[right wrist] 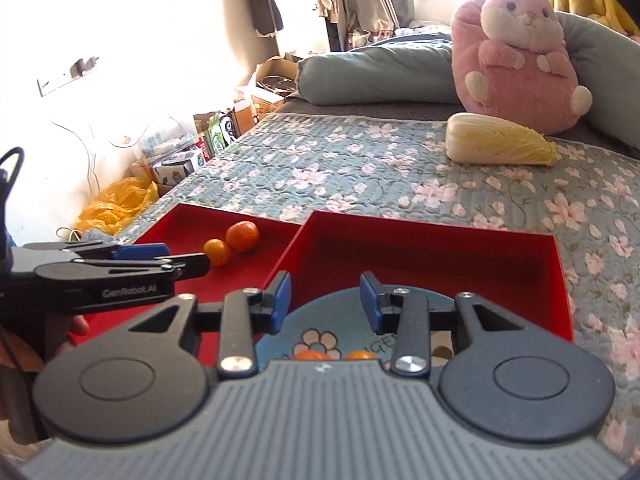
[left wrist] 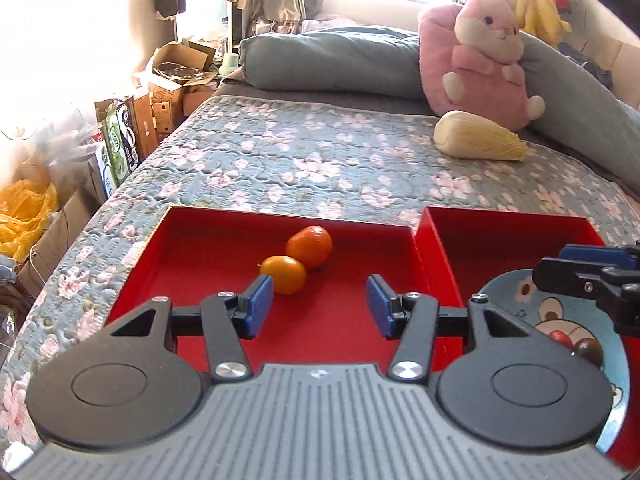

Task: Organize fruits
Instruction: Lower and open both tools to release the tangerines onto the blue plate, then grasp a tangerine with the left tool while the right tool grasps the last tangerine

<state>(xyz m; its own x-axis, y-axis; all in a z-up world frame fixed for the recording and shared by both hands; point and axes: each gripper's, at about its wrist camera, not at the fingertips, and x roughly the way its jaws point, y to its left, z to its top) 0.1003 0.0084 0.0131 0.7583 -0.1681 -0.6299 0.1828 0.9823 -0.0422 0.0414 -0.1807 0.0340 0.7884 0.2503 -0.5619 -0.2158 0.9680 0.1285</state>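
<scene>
Two red trays lie side by side on the bed. The left tray (left wrist: 192,240) holds an orange tangerine (left wrist: 309,246) and a smaller yellow-orange fruit (left wrist: 284,274). My left gripper (left wrist: 320,306) is open and empty above this tray, its left pad close to the yellow fruit. The right tray (right wrist: 440,240) holds a blue cartoon plate (right wrist: 332,312) with two orange fruits (right wrist: 312,355) at its near edge and a dark round fruit (left wrist: 588,351). My right gripper (right wrist: 325,302) is open and empty above the plate.
A napa cabbage (left wrist: 480,142) and a pink plush toy (left wrist: 480,56) lie at the far right of the flowered quilt (left wrist: 280,160). Grey pillows (left wrist: 332,60) line the head of the bed. Cardboard boxes (left wrist: 168,92) and a yellow bag (left wrist: 24,216) stand beside the bed's left edge.
</scene>
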